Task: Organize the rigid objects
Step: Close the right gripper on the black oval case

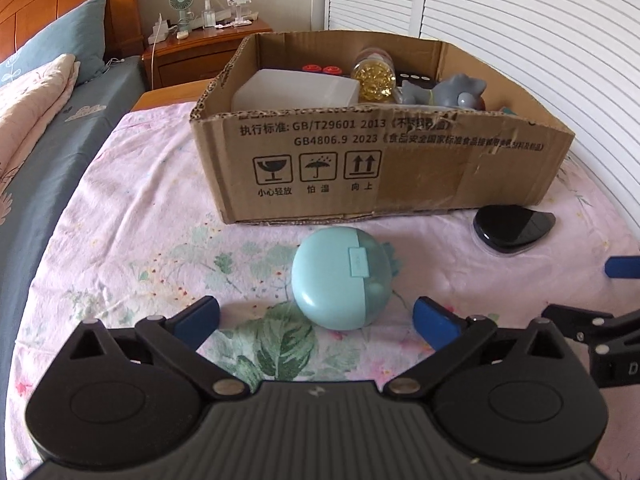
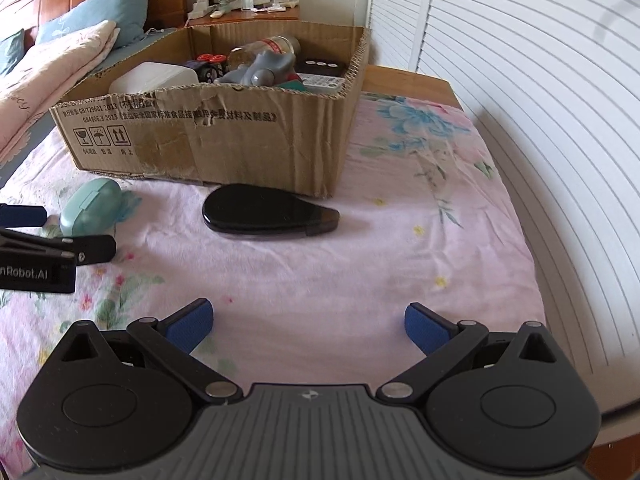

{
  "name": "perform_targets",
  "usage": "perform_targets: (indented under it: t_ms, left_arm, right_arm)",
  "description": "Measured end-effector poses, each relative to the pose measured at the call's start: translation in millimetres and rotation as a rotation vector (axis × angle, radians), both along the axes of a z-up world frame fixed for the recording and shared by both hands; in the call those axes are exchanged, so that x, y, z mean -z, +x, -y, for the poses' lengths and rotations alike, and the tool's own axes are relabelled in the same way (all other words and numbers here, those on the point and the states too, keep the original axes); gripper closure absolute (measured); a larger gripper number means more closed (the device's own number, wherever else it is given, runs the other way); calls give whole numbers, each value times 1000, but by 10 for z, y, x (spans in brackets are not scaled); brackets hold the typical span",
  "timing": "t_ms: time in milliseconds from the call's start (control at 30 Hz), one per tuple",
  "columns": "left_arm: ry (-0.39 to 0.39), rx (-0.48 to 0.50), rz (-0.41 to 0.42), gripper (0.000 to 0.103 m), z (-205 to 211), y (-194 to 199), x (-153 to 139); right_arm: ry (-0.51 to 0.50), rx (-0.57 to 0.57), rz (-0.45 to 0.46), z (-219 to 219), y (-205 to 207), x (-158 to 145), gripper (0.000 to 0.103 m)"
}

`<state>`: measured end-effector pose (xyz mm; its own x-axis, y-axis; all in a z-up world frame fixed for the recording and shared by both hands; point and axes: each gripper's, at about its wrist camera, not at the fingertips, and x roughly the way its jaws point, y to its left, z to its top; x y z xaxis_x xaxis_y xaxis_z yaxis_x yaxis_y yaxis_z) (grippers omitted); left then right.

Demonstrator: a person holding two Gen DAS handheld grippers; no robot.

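Note:
A round teal case (image 1: 341,277) lies on the pink floral sheet just in front of my left gripper (image 1: 316,320), whose blue pads stand wide apart on either side of it without touching. The same teal case (image 2: 90,206) shows at the left of the right wrist view. A flat black teardrop-shaped object (image 2: 270,214) rests ahead of my right gripper (image 2: 308,326), which is open with nothing between its pads; the black object (image 1: 514,227) also appears at the right in the left view. Behind both stands an open cardboard box (image 1: 400,164) holding a white container, a jar, a grey toy and other items.
The box (image 2: 224,140) sits on the sheet-covered surface near white louvred doors (image 2: 540,100). A bed with a blue pillow (image 1: 60,44) and pink quilt lies at left. A wooden nightstand (image 1: 200,46) with a small fan stands behind.

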<state>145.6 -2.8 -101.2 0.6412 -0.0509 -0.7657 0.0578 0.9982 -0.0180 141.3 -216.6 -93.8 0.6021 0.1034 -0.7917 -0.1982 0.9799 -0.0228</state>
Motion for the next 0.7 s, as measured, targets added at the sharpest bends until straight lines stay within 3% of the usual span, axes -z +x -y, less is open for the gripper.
perform_targets:
  t_ms: [700]
  left_arm:
    - [-2,5,22,1,-13,-34,9]
  right_arm:
    - [27,26,132,-295,357,102,0]
